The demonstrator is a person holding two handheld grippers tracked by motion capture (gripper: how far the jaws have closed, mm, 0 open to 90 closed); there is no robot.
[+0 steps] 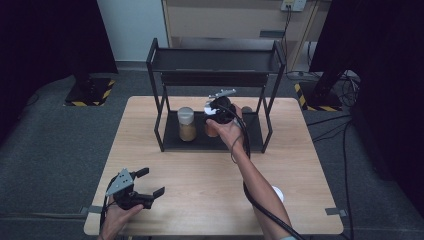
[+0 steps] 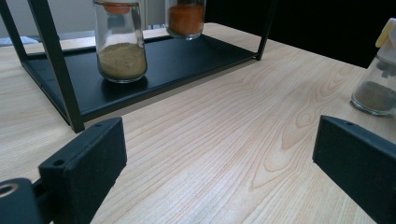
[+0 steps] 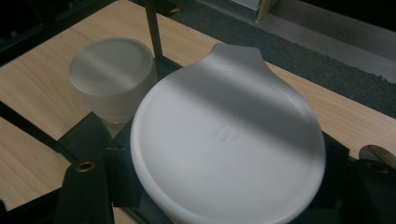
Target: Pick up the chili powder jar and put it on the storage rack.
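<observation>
Right tool (image 1: 216,119) is clamped on the white-lidded jar (image 3: 227,144) of orange powder, holding it just above the black rack's (image 1: 250,140) lower shelf, beside a jar of tan powder (image 1: 186,124). Left tool (image 1: 148,183) rests low over the wooden surface (image 1: 200,175), jaws spread wide with nothing between them.

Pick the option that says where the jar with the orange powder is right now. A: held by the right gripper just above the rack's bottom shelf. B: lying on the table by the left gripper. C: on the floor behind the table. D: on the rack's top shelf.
A: the right gripper clamps the orange-powder jar by its white lid, beside the tan-powder jar over the rack's bottom shelf.
</observation>
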